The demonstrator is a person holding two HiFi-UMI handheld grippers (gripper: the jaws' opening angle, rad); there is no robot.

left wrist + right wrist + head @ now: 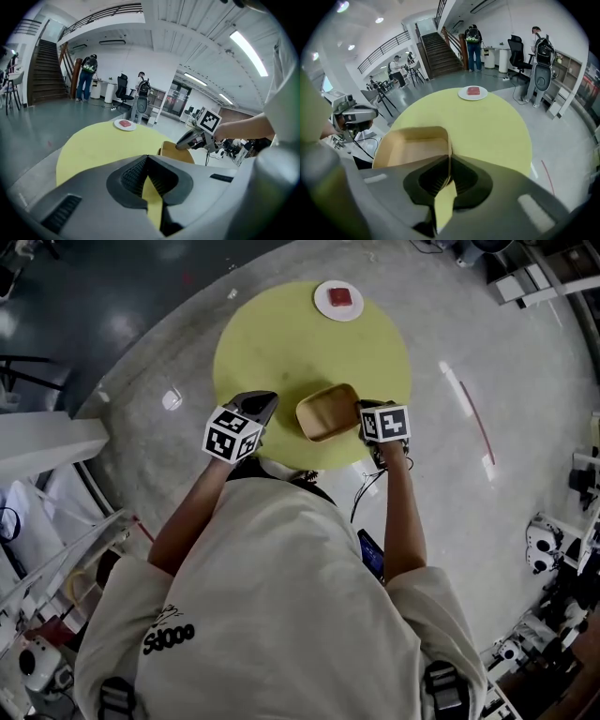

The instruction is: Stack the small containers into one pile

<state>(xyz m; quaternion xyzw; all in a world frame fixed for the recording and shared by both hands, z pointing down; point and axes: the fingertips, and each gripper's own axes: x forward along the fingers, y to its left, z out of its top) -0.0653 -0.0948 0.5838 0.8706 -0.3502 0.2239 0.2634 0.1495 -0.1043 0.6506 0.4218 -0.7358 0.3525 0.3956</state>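
Note:
A tan, shallow container sits at the near edge of the round yellow table. My right gripper is shut on its right rim; in the right gripper view the thin wall runs between the closed jaws and the container's inside lies to their left. My left gripper is just left of the container, shut with nothing in it. In the left gripper view the container shows beyond the jaws, with the right gripper on it.
A white plate with a red piece on it rests at the table's far edge. Grey concrete floor surrounds the table. Equipment and racks stand at the right and left. People stand far off by desks.

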